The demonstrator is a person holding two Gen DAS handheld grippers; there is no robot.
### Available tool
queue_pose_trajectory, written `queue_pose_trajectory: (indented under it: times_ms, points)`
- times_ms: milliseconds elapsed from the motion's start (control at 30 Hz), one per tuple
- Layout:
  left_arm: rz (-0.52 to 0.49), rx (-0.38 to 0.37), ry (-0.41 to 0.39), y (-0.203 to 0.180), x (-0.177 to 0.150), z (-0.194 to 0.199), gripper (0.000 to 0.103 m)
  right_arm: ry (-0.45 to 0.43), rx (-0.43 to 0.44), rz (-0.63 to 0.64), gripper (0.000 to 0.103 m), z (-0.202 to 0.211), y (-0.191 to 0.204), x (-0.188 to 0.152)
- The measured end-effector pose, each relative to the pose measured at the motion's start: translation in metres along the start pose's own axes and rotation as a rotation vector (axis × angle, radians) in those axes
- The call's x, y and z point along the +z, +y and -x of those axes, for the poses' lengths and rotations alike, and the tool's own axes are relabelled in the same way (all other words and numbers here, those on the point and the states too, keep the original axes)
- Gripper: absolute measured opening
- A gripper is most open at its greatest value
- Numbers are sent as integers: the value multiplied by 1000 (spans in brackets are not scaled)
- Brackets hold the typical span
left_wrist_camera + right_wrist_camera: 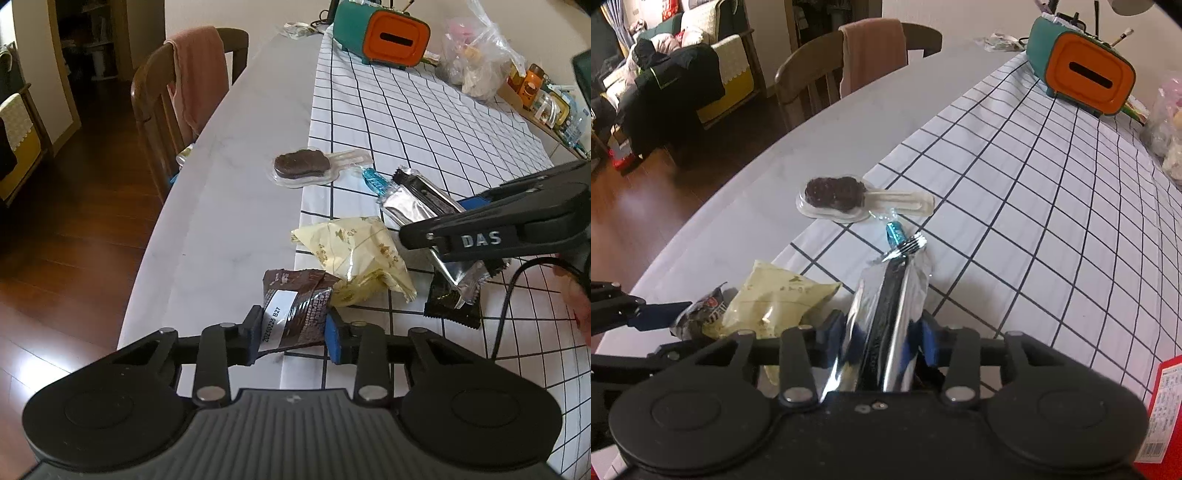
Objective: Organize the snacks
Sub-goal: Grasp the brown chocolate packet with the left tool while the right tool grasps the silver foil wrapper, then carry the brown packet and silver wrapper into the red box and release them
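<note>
Brown packet (295, 310) label reads "20250226 B27"

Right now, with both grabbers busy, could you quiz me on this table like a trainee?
1. True or false: the left gripper has its fingers closed on the brown packet.
2. What does the right gripper hold? A) yellow packet B) silver packet C) blue candy
3. Fill in: the chocolate ice-cream bar sits in a clear ____.

Key:
1. True.
2. B, the silver packet; the yellow packet and blue candy lie on the checked cloth.
3. Wrapper.
</note>
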State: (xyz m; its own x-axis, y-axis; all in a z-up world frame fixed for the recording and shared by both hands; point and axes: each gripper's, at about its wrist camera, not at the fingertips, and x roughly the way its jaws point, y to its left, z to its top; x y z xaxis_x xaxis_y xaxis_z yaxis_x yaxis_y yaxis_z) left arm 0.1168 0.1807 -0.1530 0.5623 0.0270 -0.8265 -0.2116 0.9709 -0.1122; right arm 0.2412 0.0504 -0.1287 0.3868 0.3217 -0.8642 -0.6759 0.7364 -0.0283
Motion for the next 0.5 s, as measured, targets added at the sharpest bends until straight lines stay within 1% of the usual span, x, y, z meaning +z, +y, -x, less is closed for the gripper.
queue_pose_trajectory:
  times_ms: [67, 100, 167, 333, 433, 500]
  points:
    - [4, 5, -2, 1, -1, 2, 31, -10, 10, -15, 37, 5, -2, -2]
    - [8, 4, -2, 1, -1, 3, 31, -14, 16, -21, 30, 8, -4, -2]
    - [16, 7, -2, 2, -2, 4, 31, -24, 30, -30, 25, 13, -5, -3]
    - [29, 8, -2, 4, -6, 11, 31, -27, 28, -26, 24, 19, -7, -8]
    - [31, 4, -5, 5, -9, 16, 31, -37, 41, -44, 22, 24, -11, -12]
    - [34, 3, -7, 4, -11, 20, 31, -46, 64, -74, 21, 30, -16, -13]
